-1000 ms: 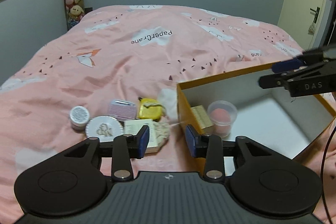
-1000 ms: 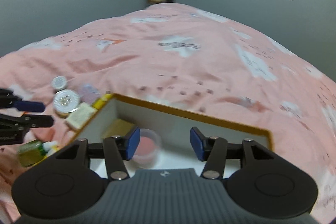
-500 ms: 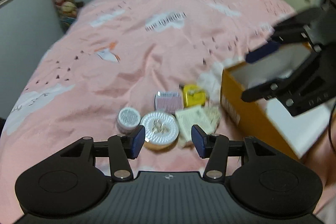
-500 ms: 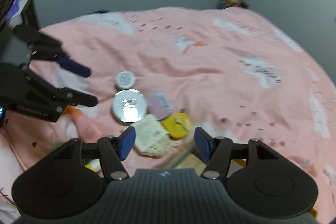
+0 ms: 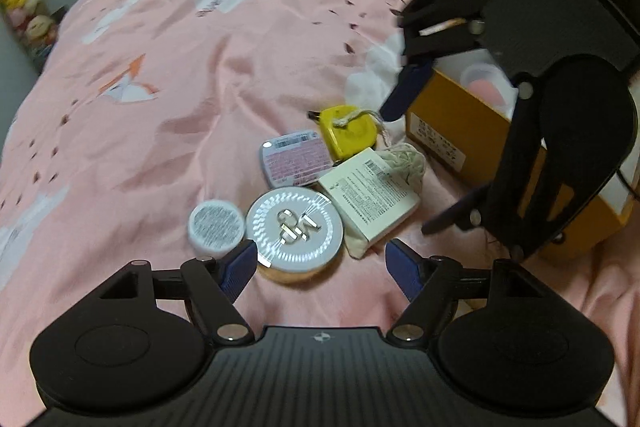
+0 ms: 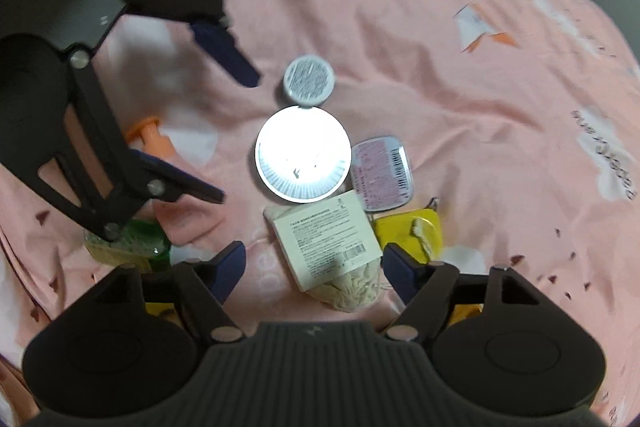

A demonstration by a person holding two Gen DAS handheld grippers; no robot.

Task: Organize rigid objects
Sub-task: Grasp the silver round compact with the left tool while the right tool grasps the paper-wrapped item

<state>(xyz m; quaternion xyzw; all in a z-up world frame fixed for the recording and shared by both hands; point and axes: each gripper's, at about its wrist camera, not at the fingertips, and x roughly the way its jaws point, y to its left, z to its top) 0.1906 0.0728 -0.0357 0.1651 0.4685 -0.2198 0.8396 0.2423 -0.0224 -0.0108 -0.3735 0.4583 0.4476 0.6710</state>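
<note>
A: How were the tools set over the pile?

B: Both had just been spreading their jaws, nothing between them. The left gripper (image 5: 322, 265) hung released just before the round silver tin (image 5: 295, 225). The right gripper (image 6: 313, 269) stood released too, straddling the white labelled box (image 6: 328, 237).

A: Where did the rest lie, working outward from the tin?

B: The small white jar (image 5: 216, 225) sat just left of it. The box touched its right edge, resting on a knitted pouch (image 5: 404, 159). Beyond the tin lay the pink flat case (image 5: 295, 163), then the yellow tape measure (image 5: 352, 133). The orange carton (image 5: 436, 143) stood farther right.

A: How would the tin handle?

B: Stiff and probably light, I'd judge, but its glossy lid looked slippery. It lay flat, lid up, with no long axis. Take it across the rim.
</note>
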